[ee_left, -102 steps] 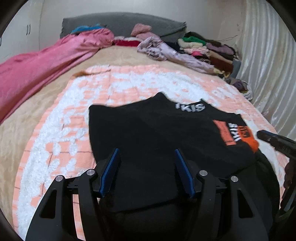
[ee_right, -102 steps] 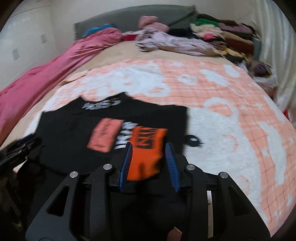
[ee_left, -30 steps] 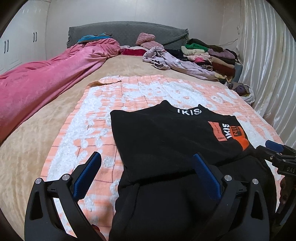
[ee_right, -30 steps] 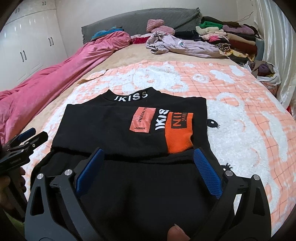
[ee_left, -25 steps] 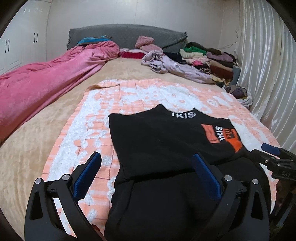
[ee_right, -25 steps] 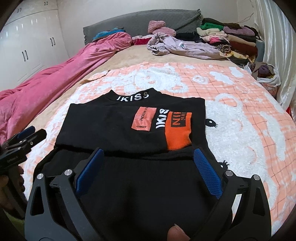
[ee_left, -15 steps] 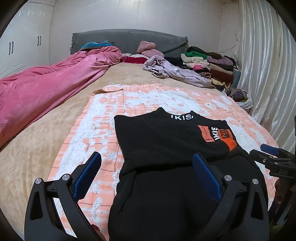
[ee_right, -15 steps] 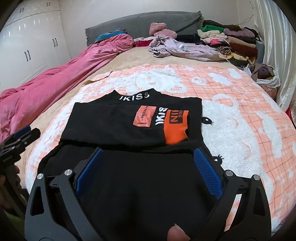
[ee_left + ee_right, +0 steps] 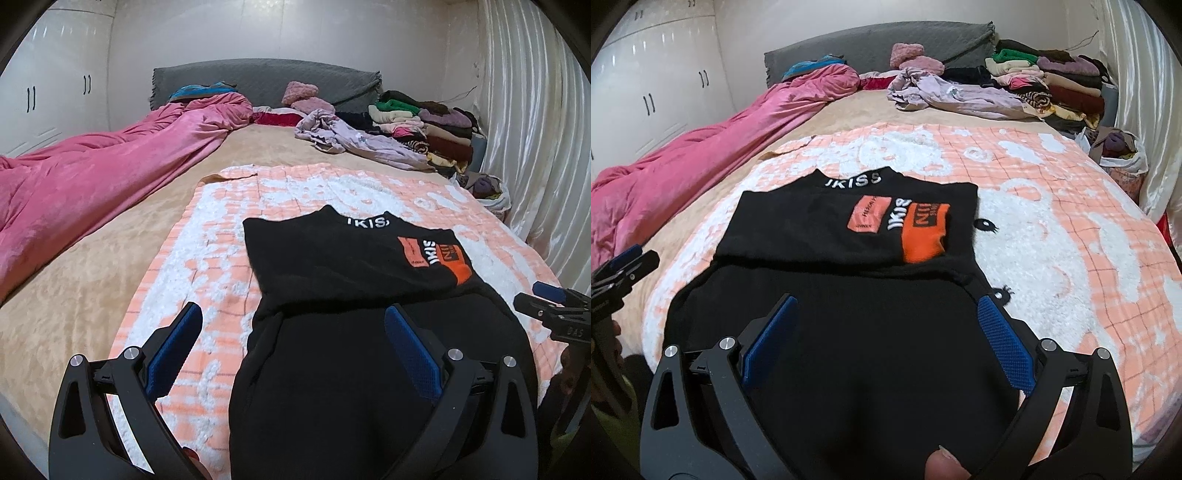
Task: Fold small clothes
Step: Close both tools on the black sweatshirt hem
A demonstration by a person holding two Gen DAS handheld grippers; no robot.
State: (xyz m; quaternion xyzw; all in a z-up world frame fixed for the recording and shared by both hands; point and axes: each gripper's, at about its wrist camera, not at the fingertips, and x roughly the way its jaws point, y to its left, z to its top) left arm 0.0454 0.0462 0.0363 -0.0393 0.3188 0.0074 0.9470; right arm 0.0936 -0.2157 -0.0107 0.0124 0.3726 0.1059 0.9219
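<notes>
Left wrist view: the left gripper (image 9: 293,341) hangs with its blue pads spread wide and nothing between them, low over the near left part of a black top (image 9: 354,266). The top lies flat on an orange-and-white blanket (image 9: 229,206) on the bed, collar away from the camera, with its sleeves folded in across the chest so that an orange cuff (image 9: 460,271) shows on the right. The lower body of the top runs toward the camera and under the gripper. The right gripper (image 9: 550,301) shows at the right edge, just beside the top's right side.

Right wrist view: the right gripper (image 9: 886,332) is also spread and holds nothing, poised over the near half of the top (image 9: 849,221). The collar lettering and the orange cuff (image 9: 925,234) read clearly here; the folded sleeve band makes a raised ridge across the cloth. The left gripper (image 9: 626,267) sits at the left edge, off the cloth; from this view I cannot tell its spread.

Judging by its drape, the top looks like soft, light knit: limp, not slippery, not fragile, and likely to sag or bunch if lifted by one point. The hem is out of view below both cameras. A pinch at each near hem corner, catching both layers, would probably carry the bottom half up over the sleeves evenly.
</notes>
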